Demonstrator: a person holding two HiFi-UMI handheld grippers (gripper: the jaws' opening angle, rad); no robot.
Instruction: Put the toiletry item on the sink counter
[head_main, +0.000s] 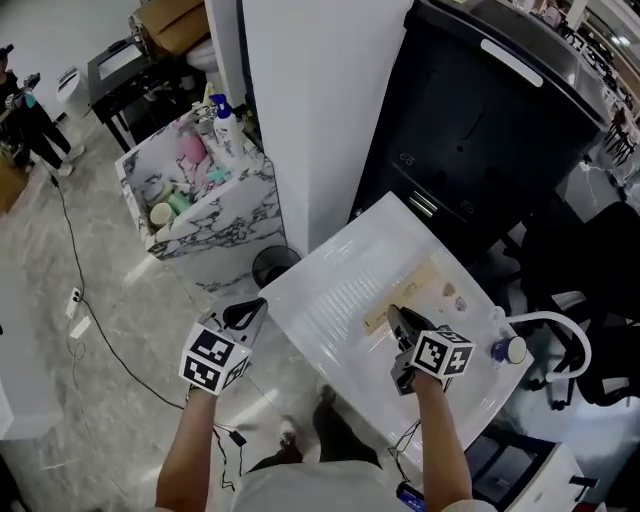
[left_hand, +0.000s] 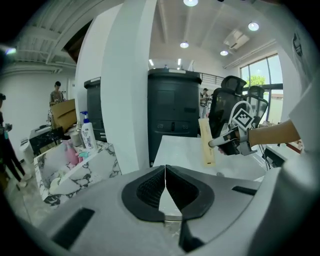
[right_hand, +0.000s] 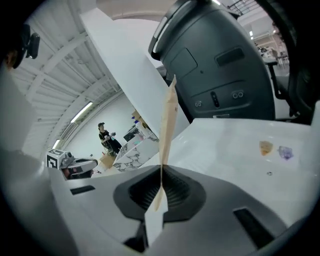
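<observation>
marble box holds bottles. right of it, the right claw clamps a tan packet upright; the left claw is closed, empty.

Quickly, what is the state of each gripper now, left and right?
left gripper: closed, nothing between the jaws.
right gripper: closed, holding a thin beige packet.
</observation>
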